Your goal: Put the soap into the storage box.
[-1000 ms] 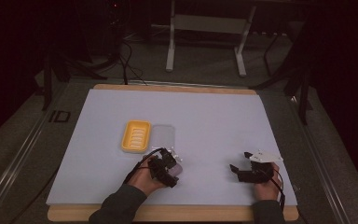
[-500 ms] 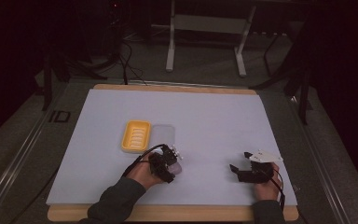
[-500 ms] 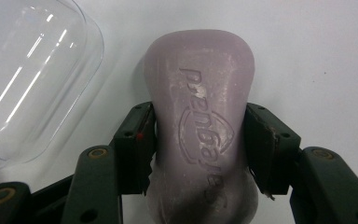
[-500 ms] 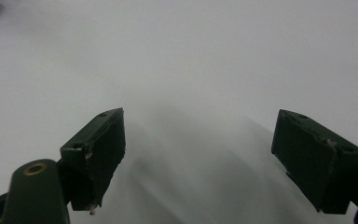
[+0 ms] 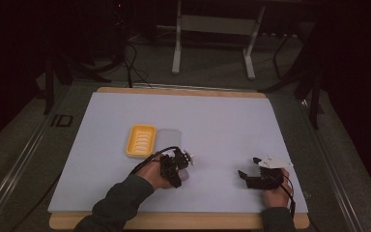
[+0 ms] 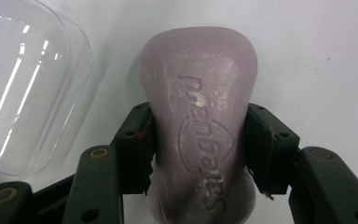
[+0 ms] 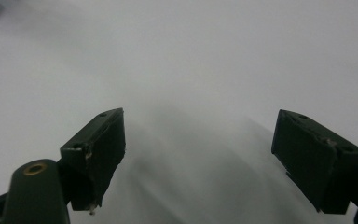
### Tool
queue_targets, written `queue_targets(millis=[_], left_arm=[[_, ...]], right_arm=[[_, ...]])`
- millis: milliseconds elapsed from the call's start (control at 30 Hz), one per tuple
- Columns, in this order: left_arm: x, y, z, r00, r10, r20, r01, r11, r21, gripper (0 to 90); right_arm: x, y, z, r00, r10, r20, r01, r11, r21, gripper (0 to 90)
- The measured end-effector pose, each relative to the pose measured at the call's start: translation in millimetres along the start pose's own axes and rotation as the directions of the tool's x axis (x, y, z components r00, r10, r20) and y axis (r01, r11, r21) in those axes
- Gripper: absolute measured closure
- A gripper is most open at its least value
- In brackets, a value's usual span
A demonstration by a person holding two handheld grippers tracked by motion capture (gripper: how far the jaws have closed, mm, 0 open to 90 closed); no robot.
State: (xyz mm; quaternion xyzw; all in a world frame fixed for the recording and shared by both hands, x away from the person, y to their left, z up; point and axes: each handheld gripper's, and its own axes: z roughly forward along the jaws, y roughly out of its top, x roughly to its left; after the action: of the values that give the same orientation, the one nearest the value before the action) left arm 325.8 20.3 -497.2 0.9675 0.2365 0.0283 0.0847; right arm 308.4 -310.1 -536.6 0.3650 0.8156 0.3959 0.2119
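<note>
A lilac soap bar [image 6: 198,70] with embossed lettering lies on the white mat [image 5: 212,121]. My left gripper [image 6: 200,137] is shut on it, one pad pressing each long side. Its jaws have just been closing with the bar between them. From the high view, the left gripper [image 5: 176,166] sits at the mat's front centre-left, just below the yellow soap dish [image 5: 140,141]. The clear lid [image 5: 169,140] lies beside the dish, and the clear lid [image 6: 28,84] is close on the left in the left gripper view. My right gripper [image 5: 249,166] rests at the front right, and the right gripper [image 7: 200,140] stands open over bare mat.
The mat covers a wooden tabletop whose edge [image 5: 174,221] shows at the front. Beyond the table, a metal stand [image 5: 212,38] and cables lie on the dark floor.
The left gripper's jaws have drawn in around the soap bar, and its hand shifted only slightly. The right gripper has stayed where it was.
</note>
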Motion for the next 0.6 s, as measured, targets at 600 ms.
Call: queue_targets(millis=[600], left_arm=[[2.1, 4.4, 1.7, 0.9993, 0.035, 0.015, -0.035, 0.9991, 0.024, 49.5]], right_arm=[[0.2, 0.1, 0.1, 1.0, -0.001, 0.0, 0.001, 1.0, 0.002, 17.1]])
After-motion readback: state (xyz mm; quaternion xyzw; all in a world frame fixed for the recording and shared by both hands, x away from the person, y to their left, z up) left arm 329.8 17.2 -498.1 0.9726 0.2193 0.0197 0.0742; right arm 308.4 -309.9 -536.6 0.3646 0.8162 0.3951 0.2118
